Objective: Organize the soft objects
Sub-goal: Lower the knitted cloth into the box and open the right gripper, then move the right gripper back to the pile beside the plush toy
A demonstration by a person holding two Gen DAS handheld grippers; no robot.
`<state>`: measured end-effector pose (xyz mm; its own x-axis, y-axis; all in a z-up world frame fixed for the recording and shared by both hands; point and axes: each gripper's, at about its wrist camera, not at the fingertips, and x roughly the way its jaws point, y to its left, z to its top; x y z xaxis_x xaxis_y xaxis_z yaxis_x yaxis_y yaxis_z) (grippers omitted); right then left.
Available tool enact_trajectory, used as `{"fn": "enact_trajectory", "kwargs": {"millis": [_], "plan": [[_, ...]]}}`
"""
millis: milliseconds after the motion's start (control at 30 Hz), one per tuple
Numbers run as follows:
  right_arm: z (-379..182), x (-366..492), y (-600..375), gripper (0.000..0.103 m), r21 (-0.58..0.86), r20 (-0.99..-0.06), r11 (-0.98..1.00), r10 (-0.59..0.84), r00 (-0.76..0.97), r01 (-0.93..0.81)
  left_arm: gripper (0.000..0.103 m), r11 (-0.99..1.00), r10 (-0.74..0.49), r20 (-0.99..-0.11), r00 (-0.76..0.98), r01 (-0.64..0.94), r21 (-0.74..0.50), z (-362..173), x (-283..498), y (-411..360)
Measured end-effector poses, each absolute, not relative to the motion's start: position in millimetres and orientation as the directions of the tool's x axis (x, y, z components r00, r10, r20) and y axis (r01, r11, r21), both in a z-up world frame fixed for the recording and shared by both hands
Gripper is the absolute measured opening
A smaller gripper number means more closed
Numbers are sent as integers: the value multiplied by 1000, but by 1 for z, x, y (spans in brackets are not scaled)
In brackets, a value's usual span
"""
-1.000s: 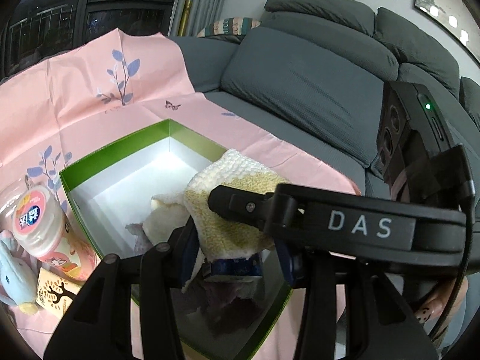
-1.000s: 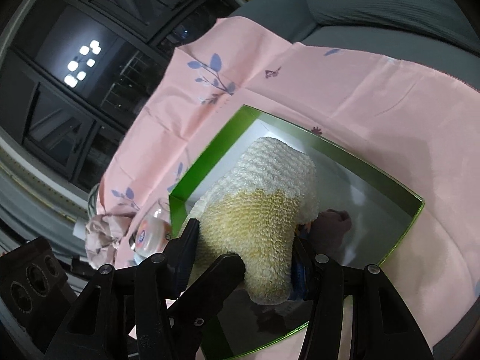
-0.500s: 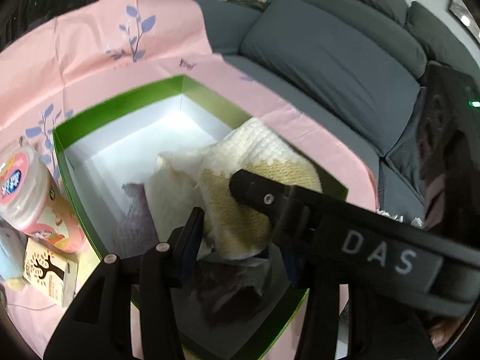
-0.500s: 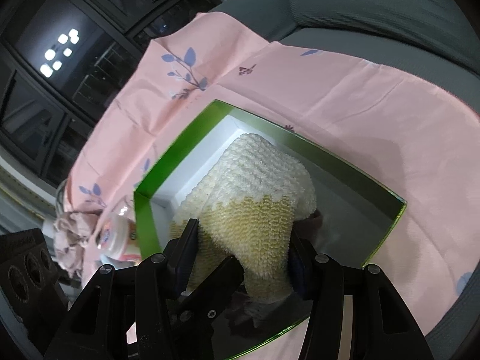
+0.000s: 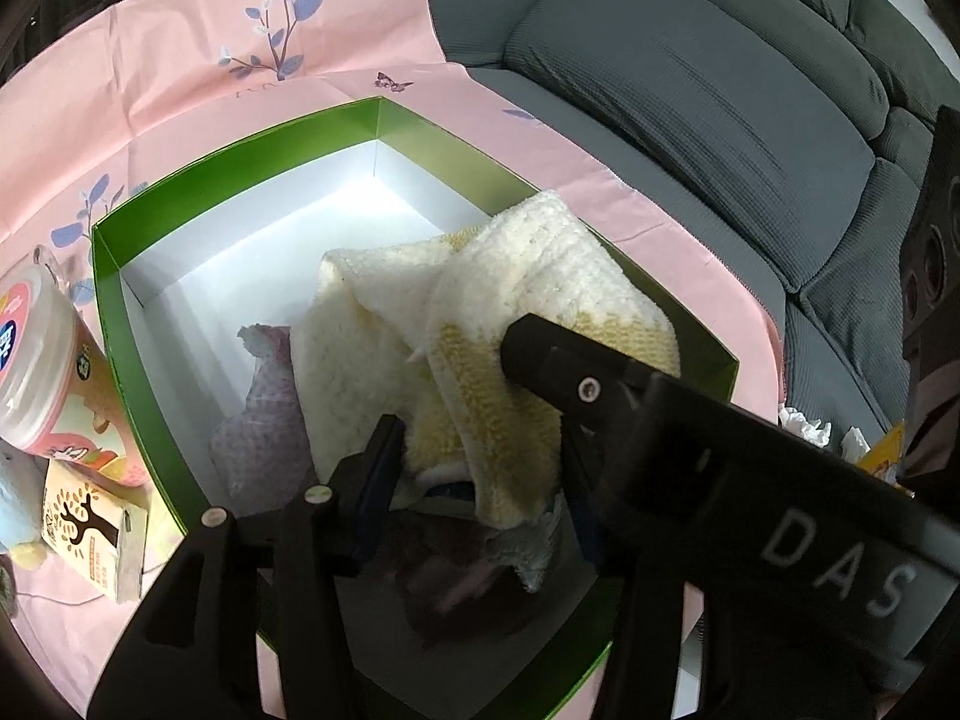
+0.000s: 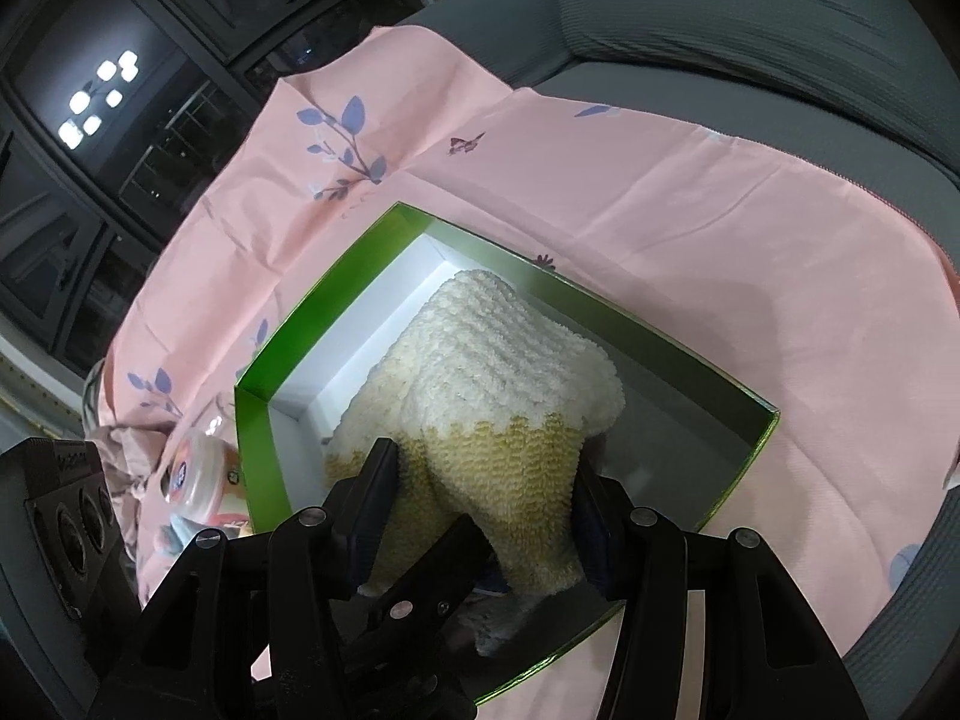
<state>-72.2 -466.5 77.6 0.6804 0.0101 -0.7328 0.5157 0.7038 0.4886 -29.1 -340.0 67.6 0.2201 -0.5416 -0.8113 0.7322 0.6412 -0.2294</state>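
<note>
Both grippers, left (image 5: pixel 474 462) and right (image 6: pixel 480 510), squeeze one towel (image 6: pixel 516 396) over the box (image 6: pixel 708 360). Next: lower it, let go.

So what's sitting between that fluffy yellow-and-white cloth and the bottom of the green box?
In the left wrist view, other soft pieces lie under the knitted cloth: a pale lilac one and a darker one, on the green box floor.
</note>
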Motion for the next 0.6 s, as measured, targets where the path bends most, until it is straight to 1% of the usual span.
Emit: {"fn": "enact_trajectory", "kwargs": {"millis": [67, 100, 167, 267, 300, 333, 367, 500, 567, 600], "plan": [[78, -73, -467, 56, 493, -731, 700, 10, 683, 517, 56, 638, -544, -810, 221, 735, -228, 68, -31, -342], [78, -73, -468, 56, 492, -731, 699, 8, 682, 519, 60, 635, -541, -811, 222, 741, -220, 69, -33, -343], [79, -75, -469, 56, 492, -729, 699, 6, 684, 519, 64, 642, -529, -810, 251, 743, -189, 74, -37, -342], [82, -82, -475, 56, 528, -703, 682, 18, 711, 506, 70, 627, -558, -776, 293, 762, -164, 88, -45, -336], [84, -85, -475, 56, 531, -696, 683, 14, 718, 502, 74, 633, -566, -762, 313, 757, -159, 93, -47, -331], [87, -87, -475, 60, 530, -689, 687, 6, 725, 498, 78, 643, -572, -748, 336, 750, -154, 98, -48, -327], [90, -90, -475, 63, 529, -680, 693, -1, 734, 491, 80, 650, -580, -734, 353, 744, -156, 102, -49, -322], [102, -96, -469, 66, 517, -663, 710, -21, 748, 478, 84, 654, -618, -687, 382, 735, -180, 120, -55, -301], [109, -100, -464, 74, 480, -668, 726, -62, 741, 493, 86, 651, -627, -670, 398, 740, -170, 129, -62, -289], [113, -101, -462, 76, 471, -665, 732, -72, 743, 492, 89, 652, -627, -665, 405, 740, -164, 132, -64, -285]]}}
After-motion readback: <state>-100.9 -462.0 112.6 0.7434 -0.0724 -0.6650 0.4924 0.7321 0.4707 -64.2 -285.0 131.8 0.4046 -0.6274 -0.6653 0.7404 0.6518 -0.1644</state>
